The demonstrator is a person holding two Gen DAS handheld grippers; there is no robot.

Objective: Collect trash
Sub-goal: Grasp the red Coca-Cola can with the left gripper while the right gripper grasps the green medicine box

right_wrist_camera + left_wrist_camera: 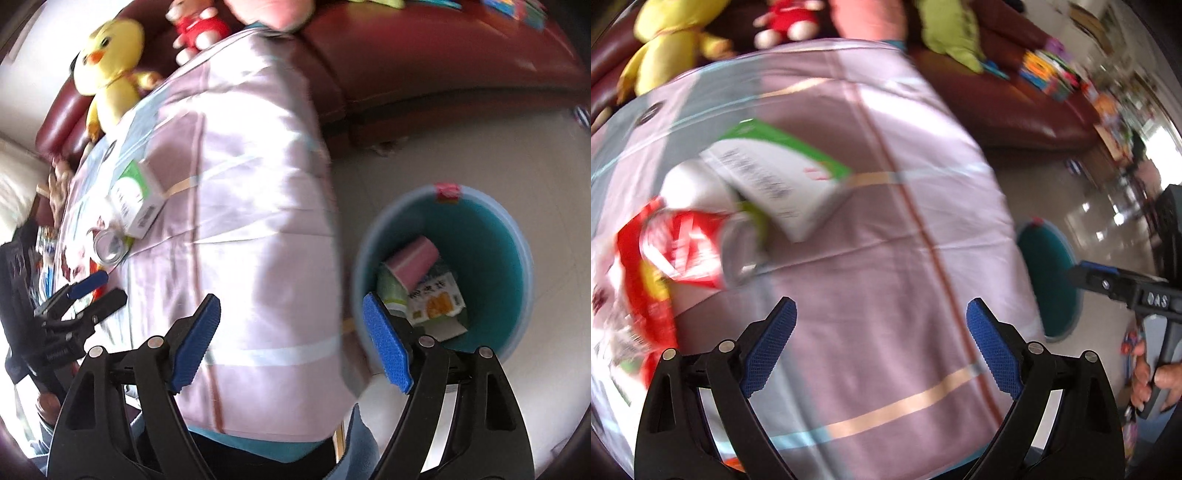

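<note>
A white and green carton (783, 177) lies on the pink tablecloth (871, 266), also in the right wrist view (135, 201). A red can (690, 251) lies on its side beside it; its open end shows in the right wrist view (109, 247). A red and yellow wrapper (642, 295) lies at the left. My left gripper (881, 347) is open and empty above the cloth, right of the trash. My right gripper (291, 343) is open and empty over the table's right edge. A teal bin (517, 258) on the floor holds a pink cup (412, 264) and cartons.
Plush toys, among them a yellow duck (110, 62), sit on a dark red sofa (424, 74) behind the table. The bin also shows in the left wrist view (1052, 280), next to my right gripper (1115, 284). The left gripper shows in the right wrist view (92, 291).
</note>
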